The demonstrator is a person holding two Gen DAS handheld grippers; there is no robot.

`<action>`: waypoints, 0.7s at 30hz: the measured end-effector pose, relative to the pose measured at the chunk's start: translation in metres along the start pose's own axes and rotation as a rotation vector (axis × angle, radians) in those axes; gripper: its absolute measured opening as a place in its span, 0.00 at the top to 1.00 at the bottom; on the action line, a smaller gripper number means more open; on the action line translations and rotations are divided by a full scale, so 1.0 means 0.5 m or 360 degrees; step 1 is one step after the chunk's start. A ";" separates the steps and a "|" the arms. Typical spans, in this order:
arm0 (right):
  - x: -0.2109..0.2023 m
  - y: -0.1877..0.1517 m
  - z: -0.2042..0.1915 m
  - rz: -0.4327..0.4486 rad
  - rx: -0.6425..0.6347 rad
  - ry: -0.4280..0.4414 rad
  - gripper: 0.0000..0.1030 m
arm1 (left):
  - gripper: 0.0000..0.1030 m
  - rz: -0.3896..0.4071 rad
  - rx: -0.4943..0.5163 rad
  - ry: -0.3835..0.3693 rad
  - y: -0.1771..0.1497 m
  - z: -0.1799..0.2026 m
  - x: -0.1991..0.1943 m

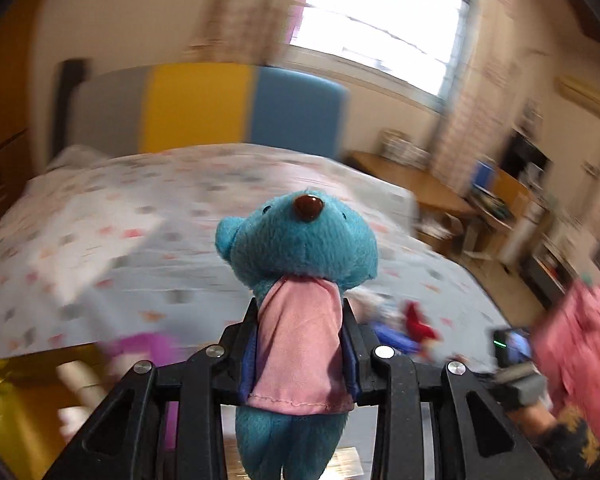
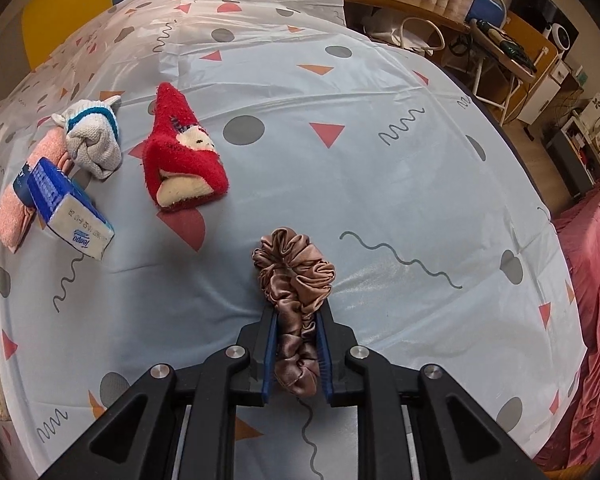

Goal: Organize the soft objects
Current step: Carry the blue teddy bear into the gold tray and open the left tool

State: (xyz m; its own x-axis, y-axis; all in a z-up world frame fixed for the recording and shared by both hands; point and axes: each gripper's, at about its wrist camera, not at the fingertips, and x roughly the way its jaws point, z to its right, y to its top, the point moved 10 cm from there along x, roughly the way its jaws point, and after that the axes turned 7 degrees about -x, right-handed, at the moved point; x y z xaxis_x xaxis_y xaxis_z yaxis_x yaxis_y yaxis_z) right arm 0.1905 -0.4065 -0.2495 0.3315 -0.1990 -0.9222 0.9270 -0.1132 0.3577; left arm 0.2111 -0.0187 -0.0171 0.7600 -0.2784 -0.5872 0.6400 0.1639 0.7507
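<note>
The left gripper (image 1: 300, 356) pinched a small blue plush bear in a pink shirt (image 1: 298, 280) at its torso; light and squashy, it likely sat securely. At lower centre, the right gripper (image 2: 296, 354) squeezed a glossy brown satin scrunchie (image 2: 294, 276), probably slippery, so best gripped across its bunched folds.

The left gripper (image 1: 300, 354) is raised, its fingers (image 1: 249, 344) clamped on a blue teddy bear (image 1: 298, 280). The right gripper (image 2: 296, 354) points steeply down, its fingers (image 2: 269, 354) pinching a brown scrunchie (image 2: 294, 292).

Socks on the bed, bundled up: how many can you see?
2. A red fuzzy sock bundle lies mid-bed; a grey-and-blue sock bundle sits left of it, against a pink cloth. Others may be out of view.
</note>
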 end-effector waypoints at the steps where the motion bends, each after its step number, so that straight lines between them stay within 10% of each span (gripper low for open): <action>1: -0.001 0.000 -0.001 0.0001 -0.0012 -0.0008 0.83 | 0.66 0.0013 -0.0042 0.0054 0.005 -0.043 -0.008; 11: -0.017 -0.008 -0.031 0.0028 -0.0148 -0.0121 0.83 | 0.66 -0.0050 -0.0387 0.0498 -0.115 -0.438 -0.090; 21: -0.022 -0.011 -0.047 0.0047 -0.0240 -0.0188 0.84 | 0.53 -0.0247 -0.0640 0.0643 -0.272 -0.596 -0.061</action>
State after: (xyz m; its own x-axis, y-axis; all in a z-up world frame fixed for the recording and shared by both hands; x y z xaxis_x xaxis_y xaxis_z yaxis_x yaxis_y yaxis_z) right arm 0.1861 -0.3808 -0.2448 0.3441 -0.3141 -0.8848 0.9359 0.0399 0.3499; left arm 0.1345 0.2496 -0.1913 0.5864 0.0417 -0.8089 0.6797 0.5179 0.5195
